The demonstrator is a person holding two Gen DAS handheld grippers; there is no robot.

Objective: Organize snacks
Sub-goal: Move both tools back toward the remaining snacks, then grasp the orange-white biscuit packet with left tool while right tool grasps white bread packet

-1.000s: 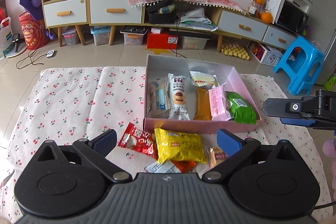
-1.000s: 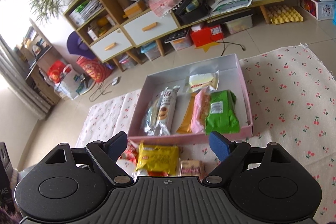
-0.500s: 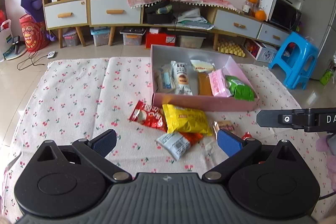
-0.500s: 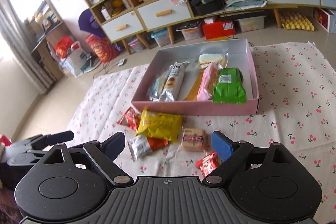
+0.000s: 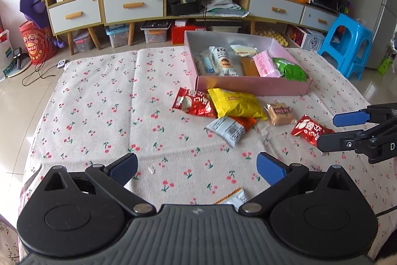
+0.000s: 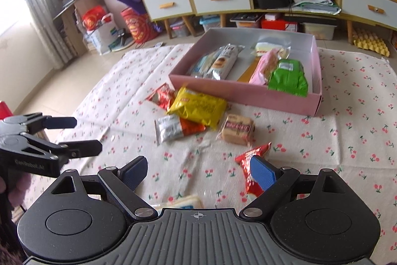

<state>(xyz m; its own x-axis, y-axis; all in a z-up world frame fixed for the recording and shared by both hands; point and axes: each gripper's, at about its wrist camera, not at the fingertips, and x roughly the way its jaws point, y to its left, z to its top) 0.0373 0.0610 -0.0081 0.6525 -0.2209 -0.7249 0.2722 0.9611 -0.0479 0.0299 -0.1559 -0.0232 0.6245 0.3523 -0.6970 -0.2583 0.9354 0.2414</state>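
Note:
A pink box (image 5: pixel 250 88) (image 6: pixel 243 96) on the cherry-print cloth holds several wrapped snacks. In front of it lie loose packets: red (image 5: pixel 192 104), yellow (image 5: pixel 235 106) (image 6: pixel 198 107), white-and-orange (image 5: pixel 229 127) (image 6: pixel 176 129), a brown biscuit (image 5: pixel 280 113) (image 6: pixel 238 129) and a small red packet (image 5: pixel 309 129) (image 6: pixel 250 160). My left gripper (image 5: pixel 196 168) (image 6: pixel 79 135) hangs open over bare cloth, well short of the pile. My right gripper (image 6: pixel 198 170) (image 5: pixel 332 131) is open too, its right finger just over the small red packet. A pale packet (image 5: pixel 232 198) (image 6: pixel 188 201) lies near the gripper bodies.
The cloth (image 5: pixel 104 101) covers a low surface, with tiled floor beyond its far edge. Cabinets with drawers (image 5: pixel 131 6) line the back wall, storage bins beneath them. A blue stool (image 5: pixel 347 44) stands at the right, red bags (image 6: pixel 139 24) at the left.
Both grippers have drawn back from the box and sunk lower. The loose pile, the small red packet and the near pale packet have come into view. The right view has rolled level.

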